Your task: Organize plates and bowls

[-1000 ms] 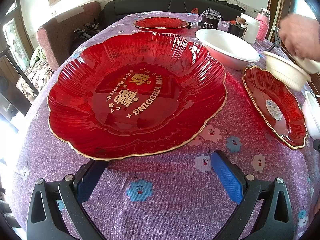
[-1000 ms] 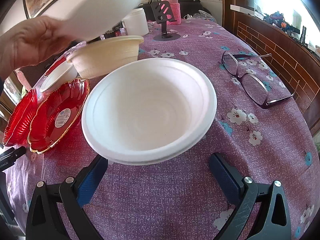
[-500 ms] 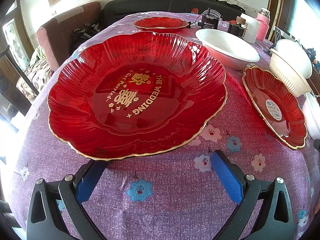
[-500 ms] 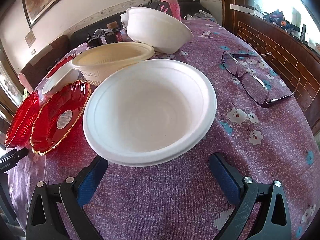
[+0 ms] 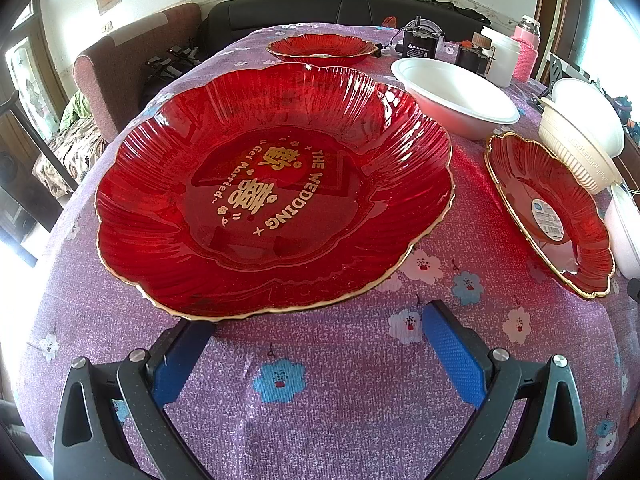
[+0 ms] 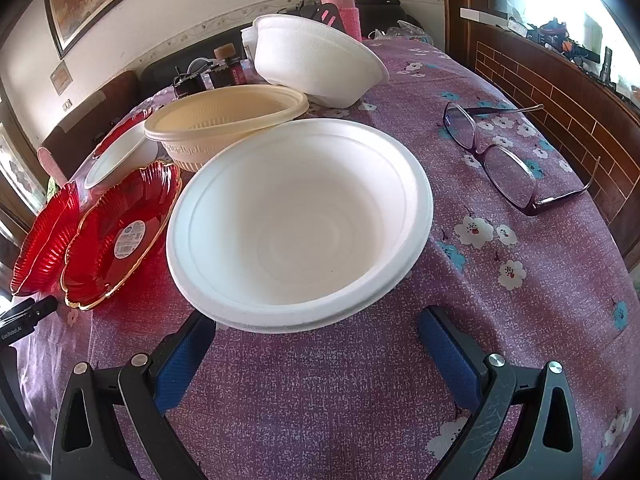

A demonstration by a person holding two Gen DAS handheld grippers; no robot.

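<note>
- Left gripper (image 5: 316,344) wide apart, empty, big red plate (image 5: 276,188) dead ahead, rim just past the pads.
- Right gripper (image 6: 316,340) likewise gaping, white bowl (image 6: 300,224) straight in front.

The left black two-finger claw with blue padded fingertips (image 5: 316,344) is spread wide, holding nothing, low over the surface; the right black claw with the same blue pads (image 6: 316,344) is likewise wide apart and empty, low and level; no hand shows in either view.
</note>
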